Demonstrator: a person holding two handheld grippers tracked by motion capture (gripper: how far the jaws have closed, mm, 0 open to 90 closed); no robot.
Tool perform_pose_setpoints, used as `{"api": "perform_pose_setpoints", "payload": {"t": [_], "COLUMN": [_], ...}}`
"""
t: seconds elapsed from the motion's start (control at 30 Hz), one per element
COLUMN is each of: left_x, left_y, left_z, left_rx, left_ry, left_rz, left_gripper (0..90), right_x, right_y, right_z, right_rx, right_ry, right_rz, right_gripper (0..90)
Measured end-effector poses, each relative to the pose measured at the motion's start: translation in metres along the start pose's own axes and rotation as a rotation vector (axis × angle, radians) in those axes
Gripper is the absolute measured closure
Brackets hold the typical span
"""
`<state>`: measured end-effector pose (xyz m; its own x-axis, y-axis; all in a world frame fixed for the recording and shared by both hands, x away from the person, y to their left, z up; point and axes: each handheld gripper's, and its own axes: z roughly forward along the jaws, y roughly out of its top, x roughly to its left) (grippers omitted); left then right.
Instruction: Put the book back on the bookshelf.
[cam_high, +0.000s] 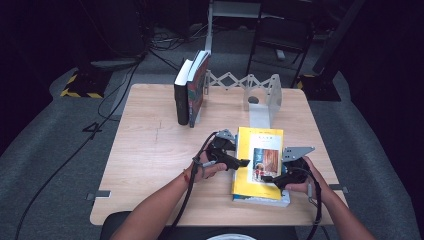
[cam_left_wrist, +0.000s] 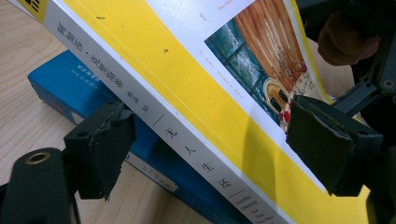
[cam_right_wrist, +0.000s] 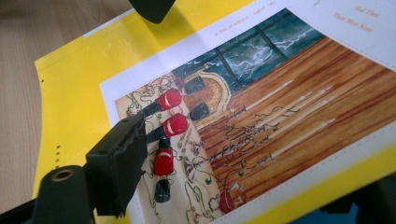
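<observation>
High view: a yellow book (cam_high: 260, 162) lies flat on top of a blue book (cam_high: 260, 199) near the front right of the tabletop (cam_high: 150, 170). The left gripper (cam_high: 243, 162) comes at its spine side and the right gripper (cam_high: 268, 178) at its open edge. Farther back, 2 books (cam_high: 191, 90) stand upright against a grey extending book rack (cam_high: 260, 90).

Left gripper view: the yellow book's white spine (cam_left_wrist: 187, 149) runs between the spread jaws, 1 pad low beside the blue book (cam_left_wrist: 60, 88) and the other over the cover picture. The pads look clear of the book, so nothing is pinched yet. The spine is thick and square, the stiffest place to clamp; this paperback looks moderately heavy.

Right gripper view: the glossy cover (cam_right_wrist: 261, 107) lies under the left pad (cam_right_wrist: 119, 163), and the other jaw is at the lower right corner, mostly cut off; the jaws stand apart, and I cannot tell whether they bracket the page edge. The cover looks slick and bends at its free corner, so a grip on the cover alone would likely slip or peel it open. Taking the whole block of pages, deep in from the edge, seems safer.
</observation>
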<state>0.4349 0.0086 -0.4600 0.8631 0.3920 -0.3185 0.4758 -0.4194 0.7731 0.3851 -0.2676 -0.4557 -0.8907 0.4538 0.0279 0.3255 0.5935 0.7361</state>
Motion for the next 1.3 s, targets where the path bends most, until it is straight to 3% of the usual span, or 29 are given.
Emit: {"api": "perform_pose_setpoints", "payload": {"t": [0.17,0.23,0.27,0.33,0.43,0.5,0.53,0.6,0.63,0.87,1.03,1.1,1.17,1.2,1.23,1.3], "left_x": [0.001,0.003,0.003,0.002,0.002,0.003,0.003,0.003,0.003,-0.004,-0.006,-0.007,-0.008,-0.008,-0.008,-0.007], "left_y": [-0.001,-0.001,-0.001,-0.002,-0.004,-0.005,-0.005,-0.005,-0.005,0.004,0.010,0.013,0.014,0.016,0.017,0.019], "left_z": [0.004,0.004,0.004,0.006,0.007,0.008,0.008,0.008,0.008,0.012,0.022,0.023,0.024,0.025,0.026,0.028], "left_rx": [0.022,0.018,0.018,0.023,0.024,0.033,0.033,0.032,0.025,-0.001,0.017,0.015,0.014,0.021,0.034,0.052], "left_ry": [0.030,0.022,0.022,0.028,0.022,0.022,0.022,0.017,0.014,-0.028,-0.053,-0.008,-0.003,0.023,0.030,0.023], "left_rz": [-0.006,-0.007,-0.007,-0.004,-0.009,-0.004,-0.004,-0.006,-0.010,0.005,0.014,0.021,0.023,0.022,0.021,0.001], "left_gripper": [21.1,21.0,21.0,20.7,20.4,20.3,19.9,19.6,19.3,18.4,17.4,24.7,32.0,32.0,40.0,41.5], "right_x": [-0.002,-0.002,-0.002,-0.001,-0.004,-0.008,-0.008,-0.011,-0.014,-0.022,-0.022,-0.023,-0.023,-0.022,-0.022,-0.021], "right_y": [-0.002,-0.001,-0.001,0.001,-0.001,-0.006,-0.006,-0.010,-0.012,-0.014,-0.015,-0.016,-0.016,-0.016,-0.016,-0.016], "right_z": [-0.002,-0.001,-0.001,-0.001,-0.005,-0.009,-0.009,-0.010,-0.008,-0.004,-0.004,-0.004,-0.004,-0.004,-0.004,-0.004], "right_rx": [0.002,0.026,0.026,0.065,0.091,0.076,0.076,0.042,0.022,0.007,-0.005,-0.010,-0.011,-0.011,-0.012,-0.014], "right_ry": [-0.001,-0.051,-0.051,-0.123,-0.211,-0.228,-0.228,-0.163,-0.127,-0.069,-0.057,-0.054,-0.054,-0.055,-0.056,-0.057], "right_rz": [0.006,0.031,0.031,0.059,0.097,0.100,0.100,0.120,0.152,0.156,0.147,0.140,0.137,0.133,0.128,0.122], "right_gripper": [21.9,13.0,13.0,4.5,4.2,9.2,9.2,14.8,14.8,11.3,11.0,11.0,11.0,11.0,11.0,11.0]}}
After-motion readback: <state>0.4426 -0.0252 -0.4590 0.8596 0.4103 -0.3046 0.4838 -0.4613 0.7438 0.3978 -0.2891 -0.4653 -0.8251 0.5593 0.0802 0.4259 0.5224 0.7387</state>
